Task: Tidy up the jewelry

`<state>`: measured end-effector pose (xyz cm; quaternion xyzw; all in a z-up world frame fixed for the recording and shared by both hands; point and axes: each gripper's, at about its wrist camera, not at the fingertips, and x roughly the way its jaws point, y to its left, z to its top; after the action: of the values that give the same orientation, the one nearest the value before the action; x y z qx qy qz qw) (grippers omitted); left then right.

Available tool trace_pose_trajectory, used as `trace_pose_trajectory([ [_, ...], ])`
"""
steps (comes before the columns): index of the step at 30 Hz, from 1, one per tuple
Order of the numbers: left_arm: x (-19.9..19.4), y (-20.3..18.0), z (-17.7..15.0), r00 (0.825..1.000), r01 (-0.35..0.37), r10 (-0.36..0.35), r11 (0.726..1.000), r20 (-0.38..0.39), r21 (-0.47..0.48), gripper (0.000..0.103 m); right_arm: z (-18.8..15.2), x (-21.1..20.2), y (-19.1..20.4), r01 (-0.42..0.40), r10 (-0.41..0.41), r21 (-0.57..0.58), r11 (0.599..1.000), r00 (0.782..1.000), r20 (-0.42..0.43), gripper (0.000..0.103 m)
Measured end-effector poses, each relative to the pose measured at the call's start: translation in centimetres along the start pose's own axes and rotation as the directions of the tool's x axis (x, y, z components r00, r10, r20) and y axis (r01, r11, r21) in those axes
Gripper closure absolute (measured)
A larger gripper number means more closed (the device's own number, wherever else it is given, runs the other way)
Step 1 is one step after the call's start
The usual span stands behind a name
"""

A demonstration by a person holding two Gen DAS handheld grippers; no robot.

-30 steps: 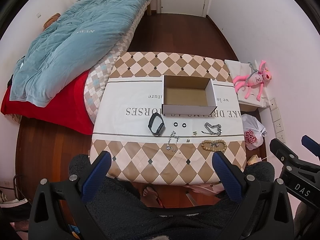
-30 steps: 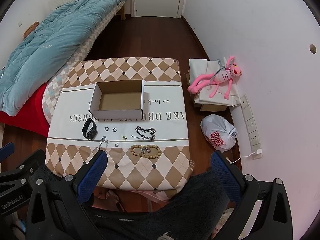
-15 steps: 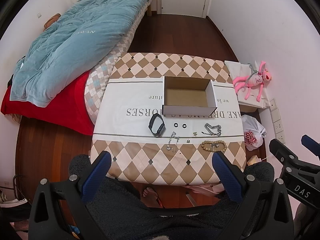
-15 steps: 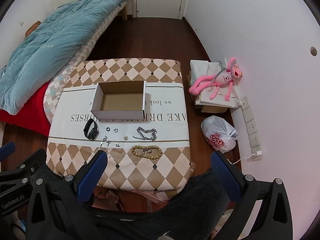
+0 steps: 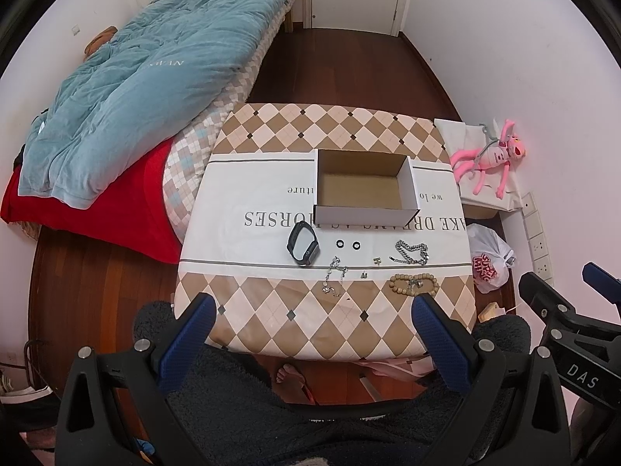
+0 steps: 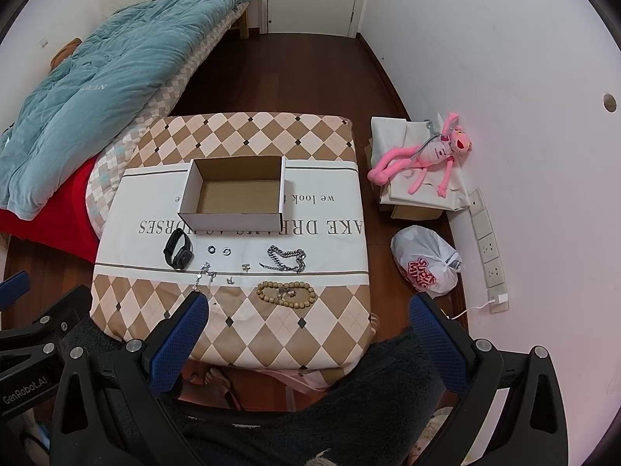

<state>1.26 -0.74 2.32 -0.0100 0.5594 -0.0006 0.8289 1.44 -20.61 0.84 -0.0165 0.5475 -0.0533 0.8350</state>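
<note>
Table (image 5: pixel 271 318) seemingly nearer, tongs (image 5: pixel 314 306) unchanged

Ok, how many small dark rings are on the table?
2: left small dark ring and right small dark ring, side by side between the black smartwatch and silver chain.

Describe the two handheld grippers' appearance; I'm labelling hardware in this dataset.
Both the left gripper and right gripper have black frames with silver bolts and textured blue pads. White lettering: "GenRobot.AI" on the left, "DAS" on the right. No cables show.
</note>
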Motion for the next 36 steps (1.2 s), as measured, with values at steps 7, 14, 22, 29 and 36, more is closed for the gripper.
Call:
trace_pose_trajectory([
  [7, 0.8, -0.1, 0.2, 1.000, -0.024, 0.024, 1.000, 0.019, 0.011, 0.000, 0.0, 0.3, -0.1, -0.014, 0.013, 0.022, 1.000, 1.000, 0.008, 0.000],
  [14, 7.5, -0.5, 1.1, 0.997, -0.078, 0.079, 0.996, -0.015, 0.041, 0.000, 0.1, 5.9, -2.2, -0.014, 0.017, 0.131, 0.991, 1.000, -0.017, 0.000],
  [22, 17.1, 1.0, 1.0, 0.990, -0.093, 0.095, 0.995, -0.108, 0.023, 0.000, -1.7, 18.0, -5.0, 0.039, 0.005, 0.222, 0.974, 0.981, -0.195, 0.000],
  [29, 22.1, 2.8, -1.2, 0.975, -0.135, 0.132, 0.991, -0.177, -0.004, 0.000, -4.6, 26.9, -4.8, 0.091, -0.020, 0.229, 0.969, 0.955, -0.297, 0.016],
  [36, 24.2, 3.8, -3.5, 0.967, -0.135, 0.130, 0.991, -0.219, -0.006, 0.000, -5.3, 29.6, -3.6, 0.050, 0.020, 0.225, 0.973, 0.955, -0.297, 0.053],
])
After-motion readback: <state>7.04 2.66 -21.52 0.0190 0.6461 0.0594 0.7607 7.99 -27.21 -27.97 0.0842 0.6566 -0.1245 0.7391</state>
